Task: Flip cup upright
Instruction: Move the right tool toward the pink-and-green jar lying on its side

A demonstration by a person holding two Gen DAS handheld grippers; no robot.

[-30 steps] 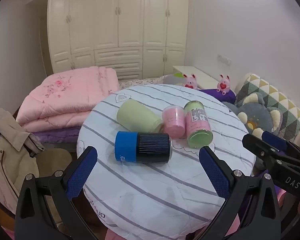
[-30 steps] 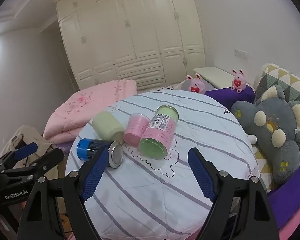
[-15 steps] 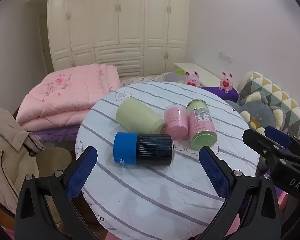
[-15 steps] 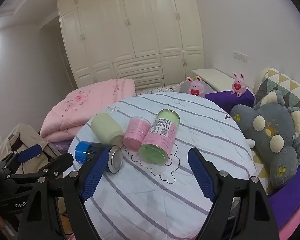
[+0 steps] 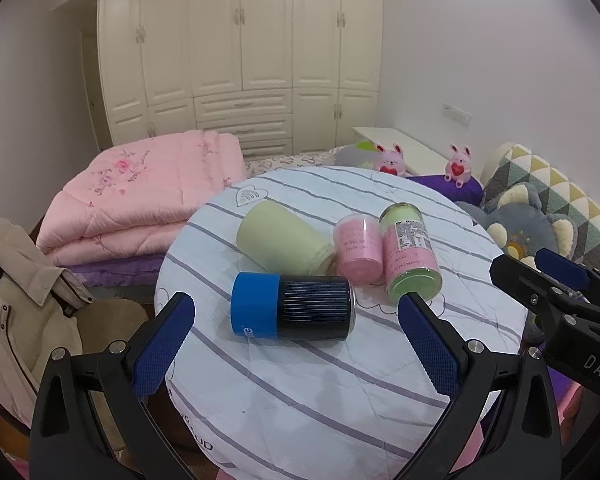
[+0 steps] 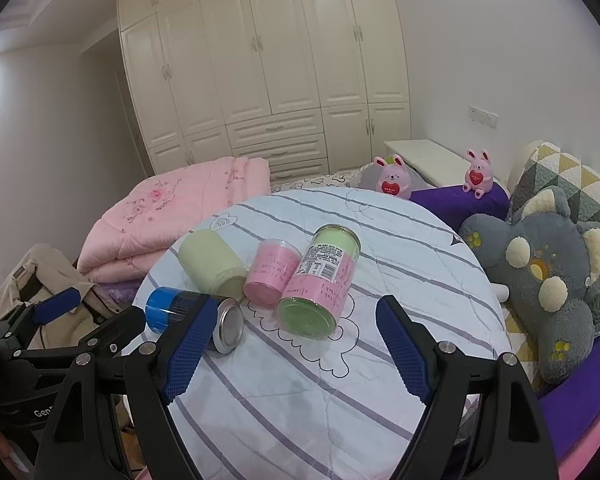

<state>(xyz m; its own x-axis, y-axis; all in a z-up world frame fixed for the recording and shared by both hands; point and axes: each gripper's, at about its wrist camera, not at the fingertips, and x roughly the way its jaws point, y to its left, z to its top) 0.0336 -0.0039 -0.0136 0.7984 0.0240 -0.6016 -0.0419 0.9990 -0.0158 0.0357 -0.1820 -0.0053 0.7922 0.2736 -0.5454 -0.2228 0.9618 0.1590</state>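
Grippers at the near edge of the round bench (image 5: 340, 412): left gripper (image 5: 296, 344) and right gripper (image 6: 296, 344), each with fingers spread apart and holding nothing. Just beyond the left gripper lies the blue-and-black cup (image 5: 292, 306) on its side, near the bench's left edge. Past it, toward the bench's centre, 3 more cups lie on their sides: green cup (image 5: 284, 246), small pink cup (image 5: 358, 254), labelled pink-and-green cup (image 5: 412, 258), the last 2 touching.

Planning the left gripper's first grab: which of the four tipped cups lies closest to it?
The black cup with the blue end, lying crosswise in front of the open left gripper; the green and pink ones sit farther back.
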